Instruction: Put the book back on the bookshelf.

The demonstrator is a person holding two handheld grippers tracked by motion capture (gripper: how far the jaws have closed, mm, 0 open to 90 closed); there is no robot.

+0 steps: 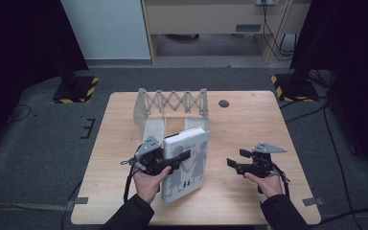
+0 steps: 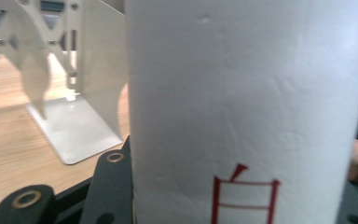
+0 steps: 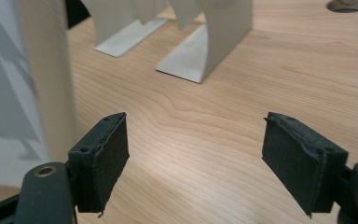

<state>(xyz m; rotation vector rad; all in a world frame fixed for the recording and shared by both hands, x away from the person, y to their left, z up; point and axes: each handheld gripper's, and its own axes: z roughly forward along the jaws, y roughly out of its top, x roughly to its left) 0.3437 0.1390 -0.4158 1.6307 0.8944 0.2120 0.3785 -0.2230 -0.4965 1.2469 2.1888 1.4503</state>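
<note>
1. Nearest me, my left tongs (image 1: 175, 158) are clamped on the spine edge of the thick white hardcover book with grey figures holding hands on its cover (image 1: 191, 165). It sits tilted at the middle of the light wooden surface (image 1: 249, 120). The left gripper view shows its white spine with a red character (image 2: 244, 112) wedged between the jaws. I judge the grip firm, so I would hold the squeeze and not re-grip.
2. My right tongs (image 3: 193, 163) stand open with nothing between the pads, hovering just beside the book's right edge. I would use them only to steady that free edge.
3. Farther off stands the pale grey metal expanding bookend rack with scissor links (image 1: 172, 108). I would raise the book upright, line its spine up with a gap between two plates, then slide it in slowly without knocking the plates.
</note>
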